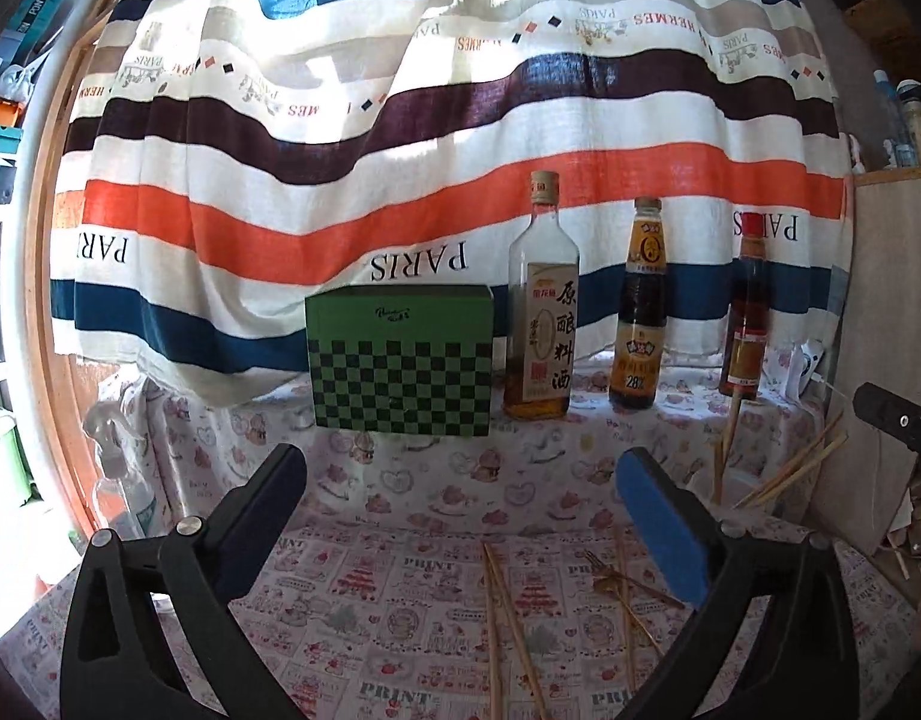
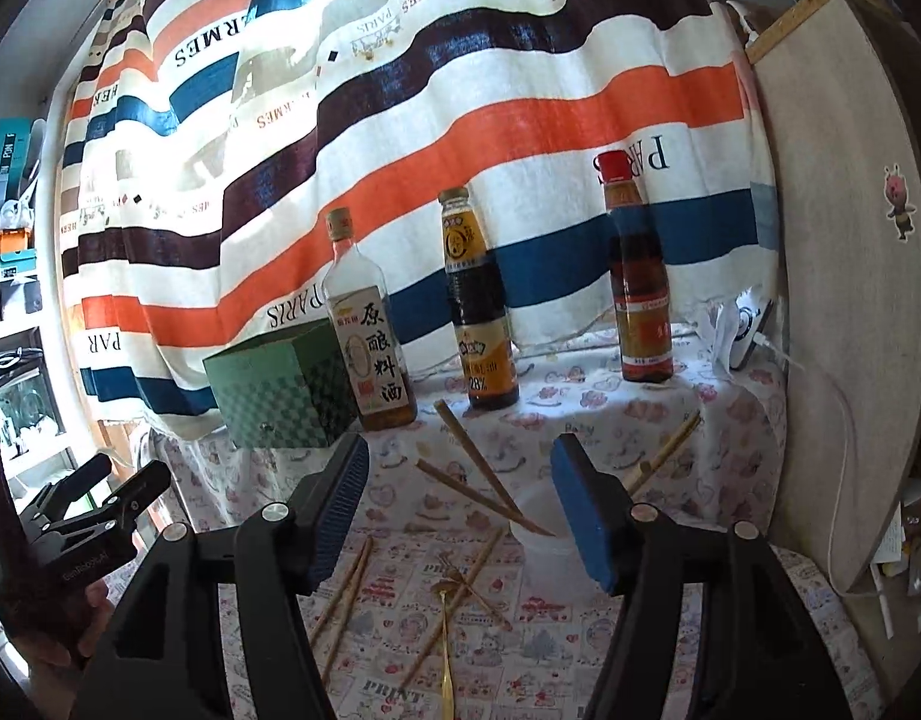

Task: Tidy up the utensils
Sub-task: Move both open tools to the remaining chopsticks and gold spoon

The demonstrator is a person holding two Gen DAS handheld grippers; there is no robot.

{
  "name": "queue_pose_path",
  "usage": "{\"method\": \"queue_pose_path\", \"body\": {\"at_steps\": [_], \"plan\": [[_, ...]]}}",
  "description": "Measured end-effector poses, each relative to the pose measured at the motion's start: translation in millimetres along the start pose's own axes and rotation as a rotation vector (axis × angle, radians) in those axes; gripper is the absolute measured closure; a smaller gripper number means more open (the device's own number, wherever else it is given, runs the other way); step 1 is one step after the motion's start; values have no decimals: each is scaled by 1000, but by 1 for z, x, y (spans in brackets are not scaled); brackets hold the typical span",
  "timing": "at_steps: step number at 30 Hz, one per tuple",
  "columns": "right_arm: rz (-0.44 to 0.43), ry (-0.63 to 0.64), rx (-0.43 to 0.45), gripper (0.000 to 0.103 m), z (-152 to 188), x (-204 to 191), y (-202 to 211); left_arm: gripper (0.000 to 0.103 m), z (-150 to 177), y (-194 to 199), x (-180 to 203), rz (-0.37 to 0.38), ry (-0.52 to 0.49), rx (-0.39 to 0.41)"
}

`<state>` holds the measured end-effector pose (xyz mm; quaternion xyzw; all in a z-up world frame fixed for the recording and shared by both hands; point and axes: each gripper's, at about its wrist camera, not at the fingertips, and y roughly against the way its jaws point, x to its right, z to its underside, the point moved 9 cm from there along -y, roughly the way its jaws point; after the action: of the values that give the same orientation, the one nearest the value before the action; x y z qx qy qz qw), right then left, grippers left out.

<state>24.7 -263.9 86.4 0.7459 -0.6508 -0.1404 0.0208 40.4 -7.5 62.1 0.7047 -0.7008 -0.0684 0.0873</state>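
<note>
Wooden chopsticks lie loose on the patterned tablecloth, with a gold fork among them. In the right wrist view several chopsticks stand leaning in a translucent white cup, and more chopsticks and a gold spoon lie flat in front of it. My left gripper is open and empty above the cloth. My right gripper is open and empty, its right pad just in front of the cup. The left gripper also shows at the far left of the right wrist view.
A green checked box and three sauce bottles stand at the back before a striped curtain. A wooden board walls the right side. A white charger with cable sits at the back right.
</note>
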Motion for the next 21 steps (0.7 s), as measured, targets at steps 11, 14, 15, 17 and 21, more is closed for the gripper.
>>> {"method": "queue_pose_path", "body": {"at_steps": [11,14,15,17,21], "plan": [[51,8,-246,37,86,8,-66,0,71,-50,-3,-19,-16,-173],[67,12,-273,36,97,10,-73,0,81,-54,-4,-17,-5,-207],[75,17,-280,36,100,11,-75,0,84,-57,-4,-13,1,-223],[90,33,-293,35,104,12,-78,0,93,-64,-5,-21,-5,-258],[173,83,-426,30,126,20,-92,0,114,-79,-8,-51,-19,-374]]}}
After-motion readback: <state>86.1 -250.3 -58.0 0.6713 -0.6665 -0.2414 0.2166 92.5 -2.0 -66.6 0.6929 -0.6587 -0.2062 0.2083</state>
